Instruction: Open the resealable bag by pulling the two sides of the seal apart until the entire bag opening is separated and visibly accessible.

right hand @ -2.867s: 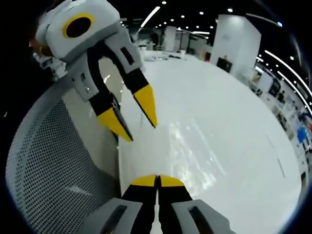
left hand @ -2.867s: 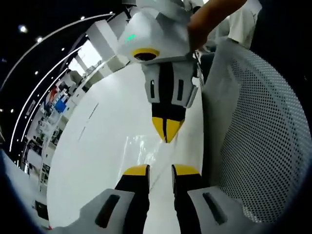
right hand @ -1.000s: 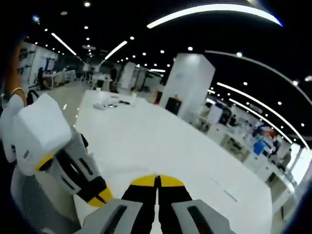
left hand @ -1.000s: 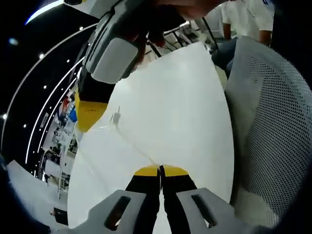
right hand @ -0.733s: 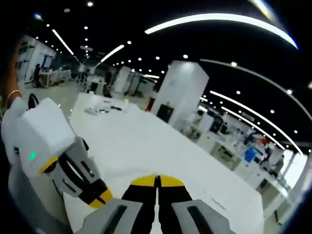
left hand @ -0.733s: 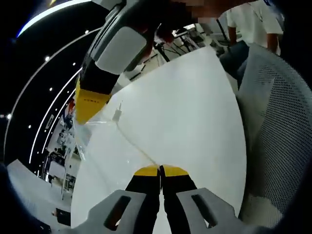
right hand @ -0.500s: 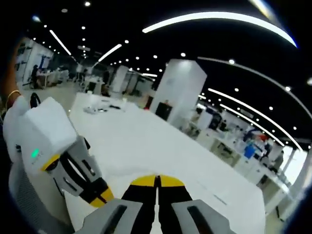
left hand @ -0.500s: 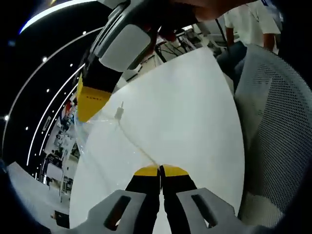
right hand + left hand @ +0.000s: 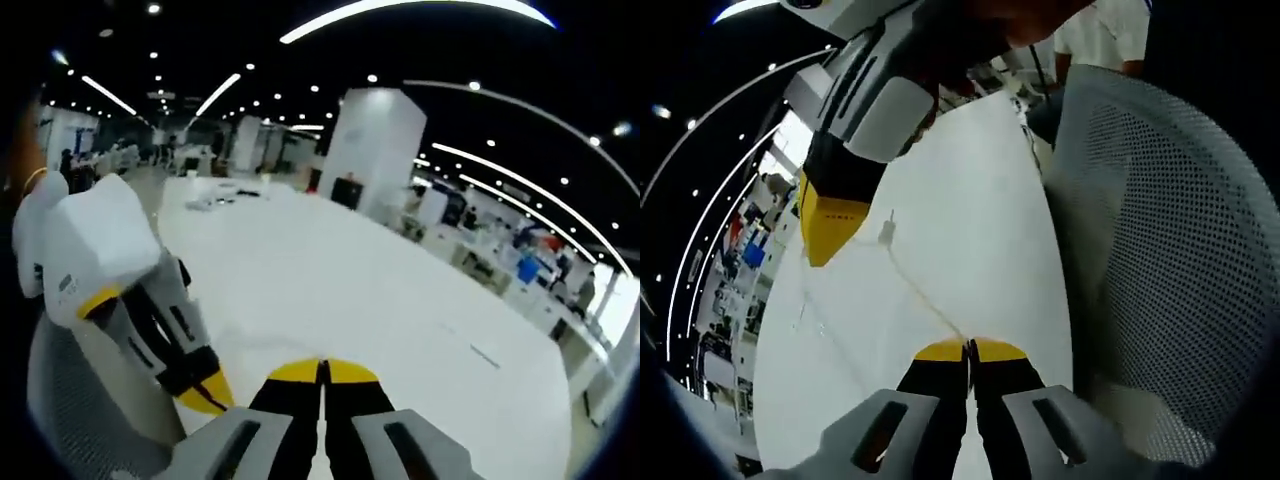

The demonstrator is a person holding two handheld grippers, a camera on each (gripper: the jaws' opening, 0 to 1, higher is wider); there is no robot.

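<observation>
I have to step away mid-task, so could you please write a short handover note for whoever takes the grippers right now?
Left gripper: jaws shut on one edge of the bag.
Right gripper: jaws shut on the opposite edge, held up and away from the left one.
The clear bag hangs stretched between them above the white table; a mesh chair stands beside it.
Done: both sides gripped and pulled apart.
Left: the film is too clear to tell whether the whole seal has parted, so check it and keep pulling if needed.
</observation>
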